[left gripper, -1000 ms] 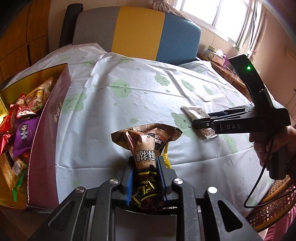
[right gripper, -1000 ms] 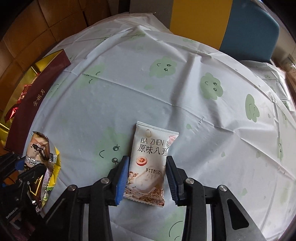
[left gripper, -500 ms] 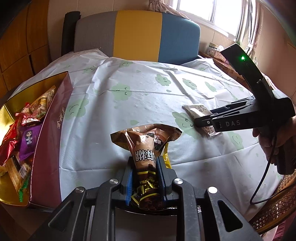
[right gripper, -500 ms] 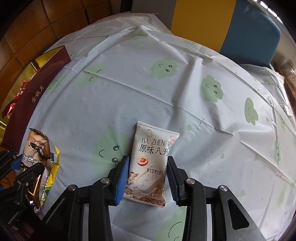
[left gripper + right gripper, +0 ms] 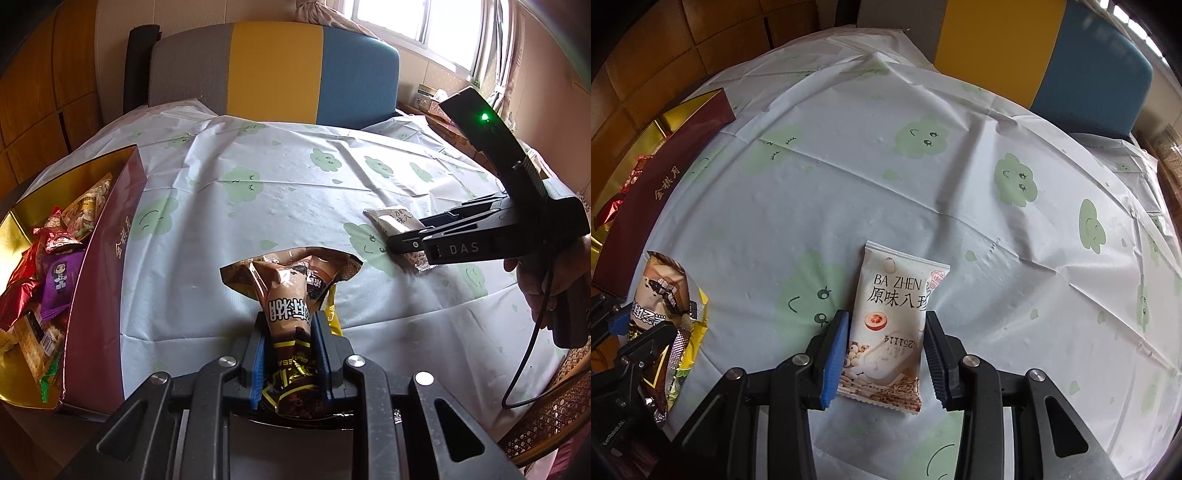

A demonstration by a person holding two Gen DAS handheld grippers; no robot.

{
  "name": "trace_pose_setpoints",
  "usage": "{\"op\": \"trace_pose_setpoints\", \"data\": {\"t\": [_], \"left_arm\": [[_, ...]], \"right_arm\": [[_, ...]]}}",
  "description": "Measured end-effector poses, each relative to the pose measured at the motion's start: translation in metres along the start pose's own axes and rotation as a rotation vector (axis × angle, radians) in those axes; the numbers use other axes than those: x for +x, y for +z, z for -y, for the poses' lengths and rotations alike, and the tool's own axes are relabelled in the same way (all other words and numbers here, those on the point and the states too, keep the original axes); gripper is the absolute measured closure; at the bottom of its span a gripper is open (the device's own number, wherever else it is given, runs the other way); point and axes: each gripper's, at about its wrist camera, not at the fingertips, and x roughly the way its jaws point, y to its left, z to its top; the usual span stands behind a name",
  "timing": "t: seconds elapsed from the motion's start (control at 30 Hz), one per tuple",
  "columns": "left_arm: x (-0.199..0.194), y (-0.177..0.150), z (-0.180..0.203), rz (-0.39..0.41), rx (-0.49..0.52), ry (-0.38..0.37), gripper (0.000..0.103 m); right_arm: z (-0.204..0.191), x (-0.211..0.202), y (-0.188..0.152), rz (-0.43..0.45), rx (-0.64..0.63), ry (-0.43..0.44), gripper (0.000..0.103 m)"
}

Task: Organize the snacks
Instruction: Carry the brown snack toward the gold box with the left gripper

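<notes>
My left gripper (image 5: 290,325) is shut on a bunch of brown snack packets (image 5: 288,295), with a yellow packet among them, held just above the table near its front edge. They also show in the right wrist view (image 5: 661,295). My right gripper (image 5: 886,343) is open, its jaws on either side of a white BA ZHEN snack packet (image 5: 894,321) that lies flat on the tablecloth. The same packet (image 5: 395,221) and the right gripper (image 5: 406,242) appear at the right in the left wrist view.
A maroon and gold box (image 5: 107,258) holding several snack packets stands at the table's left edge; it also shows in the right wrist view (image 5: 661,184). A grey, yellow and blue chair back (image 5: 273,70) is behind the table. The tablecloth (image 5: 886,166) has green cloud prints.
The left gripper has lifted and tilted up slightly with its packets. The right gripper has stayed around the white packet, jaws still apart.
</notes>
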Motion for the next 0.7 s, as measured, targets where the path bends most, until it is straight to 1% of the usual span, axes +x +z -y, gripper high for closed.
{"op": "trace_pose_setpoints", "data": {"t": [0.43, 0.7], "left_arm": [[-0.002, 0.001, 0.003, 0.001, 0.018, 0.01, 0.081], [-0.011, 0.003, 0.005, 0.002, 0.024, -0.009, 0.084]], "right_arm": [[-0.005, 0.0, -0.001, 0.014, -0.039, -0.025, 0.063], [-0.007, 0.0, -0.001, 0.021, -0.061, -0.04, 0.063]]}}
